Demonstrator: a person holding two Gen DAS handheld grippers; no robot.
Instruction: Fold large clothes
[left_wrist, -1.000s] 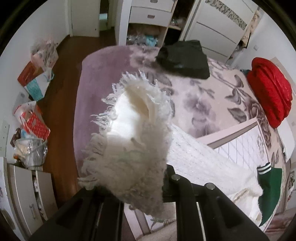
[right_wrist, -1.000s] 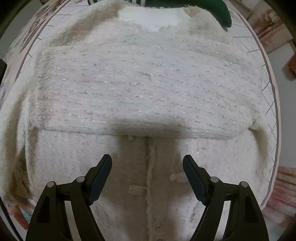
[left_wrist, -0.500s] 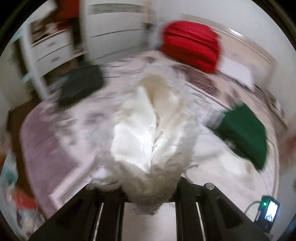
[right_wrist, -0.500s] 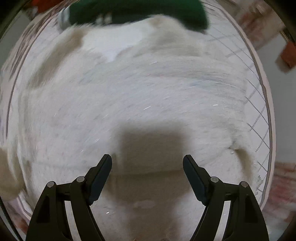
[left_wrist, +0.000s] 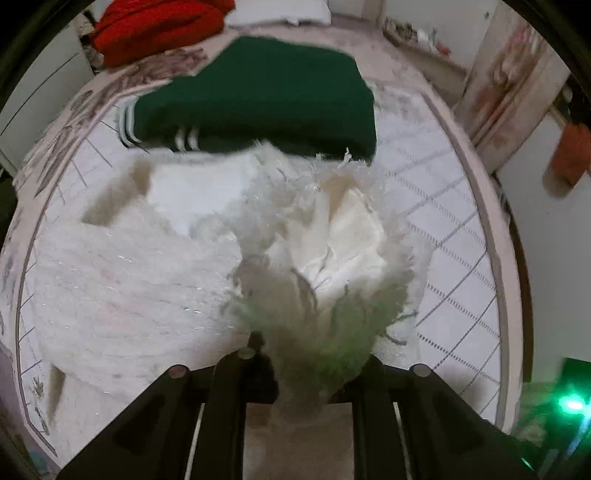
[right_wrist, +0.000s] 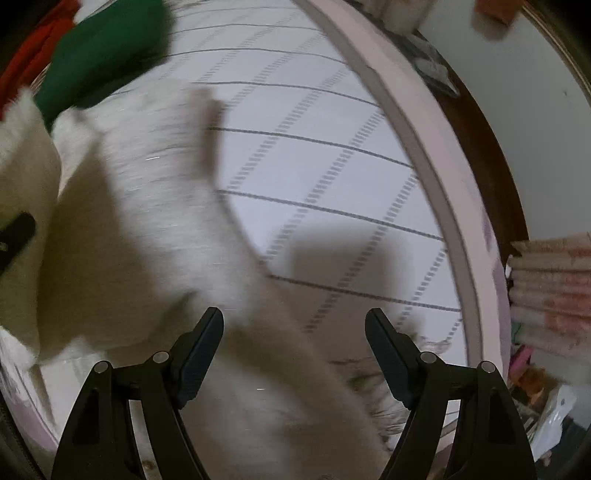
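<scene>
**Fringed hem in the left jaws, right jaws empty**

Left gripper (left_wrist: 314, 354): jaws just starting to part, bunched fringed edge of the white fluffy garment (left_wrist: 140, 280) between them. Right gripper (right_wrist: 293, 332): spread wide, nothing gripped, above the same garment on the checked bed cover (right_wrist: 314, 166). Farther off, a folded green garment (left_wrist: 258, 92); beyond, red bedding (left_wrist: 155, 26).

Bare grid-patterned sheet (right_wrist: 332, 177) along the bed's right edge (right_wrist: 424, 147) leaves open passage; the folded green sweater (left_wrist: 258, 96) blocks the far side.

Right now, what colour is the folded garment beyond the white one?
Dark green, with white stripes at one end: the folded green garment. Clearest in the left wrist view.
</scene>
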